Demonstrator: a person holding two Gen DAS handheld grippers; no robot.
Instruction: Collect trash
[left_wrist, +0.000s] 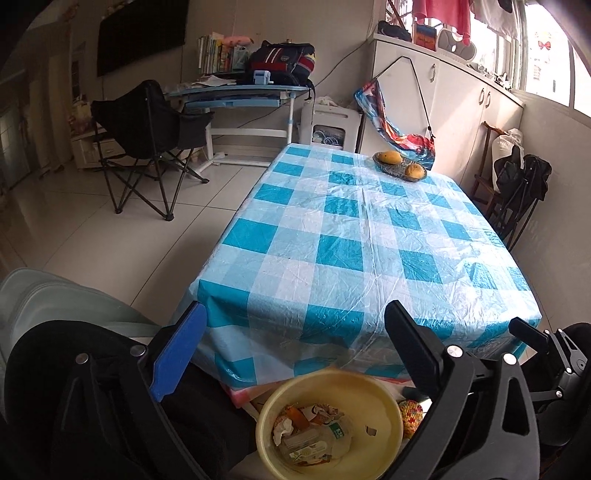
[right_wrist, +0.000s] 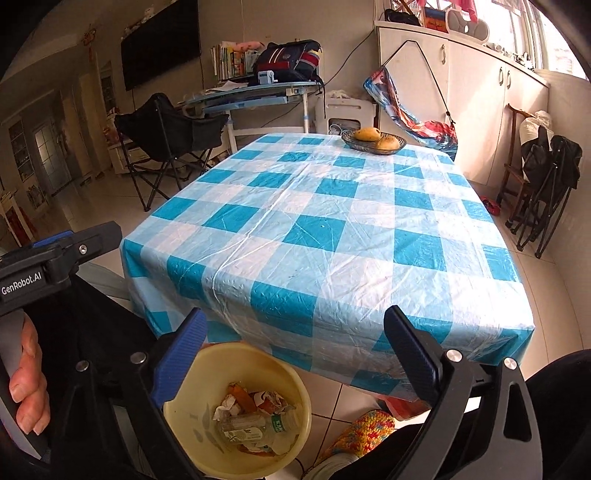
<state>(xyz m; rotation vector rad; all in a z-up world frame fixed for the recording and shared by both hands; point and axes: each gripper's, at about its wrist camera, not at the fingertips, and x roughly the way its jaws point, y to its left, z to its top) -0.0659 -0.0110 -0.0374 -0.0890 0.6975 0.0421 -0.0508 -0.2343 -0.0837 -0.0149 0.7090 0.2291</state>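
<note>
Standing wide apart with nothing between them, the fingers (left_wrist: 177, 350) of the left gripper (left_wrist: 291, 343), one faced in ribbed blue plastic and the other in black, frame the yellow bin (left_wrist: 376, 406) below; the right gripper (right_wrist: 293, 349) is spread likewise and empty above the same bin. No earlier view is given, so only this released state can be stated. The task's trash (right_wrist: 255, 421) lies inside the bin, on the tiled floor just beside the near edge of the table (right_wrist: 332, 236): crumpled white paper, torn orange and printed wrappers, and a clear plastic bottle (right_wrist: 251, 430) with a green label. These items are judged light; the paper and wrappers look soft and compressible, to be pinched at any raised fold, while the bottle appears thin-walled, smooth and somewhat slippery, best taken across its body or at the neck. The bin is a round, rigid, smooth-walled plastic tub, likely best gripped at its rim. Beside it sits a knitted object in red and yellow yarn (right_wrist: 364, 430), of uncertain identity. The table wears a creased, glossy blue-and-white chequered plastic cloth, bare of trash; at its far end a dark oval dish (right_wrist: 352, 142) holds yellow-orange fruit (right_wrist: 365, 133). A hand (right_wrist: 27, 387) shows at the left edge of the right view.
</note>
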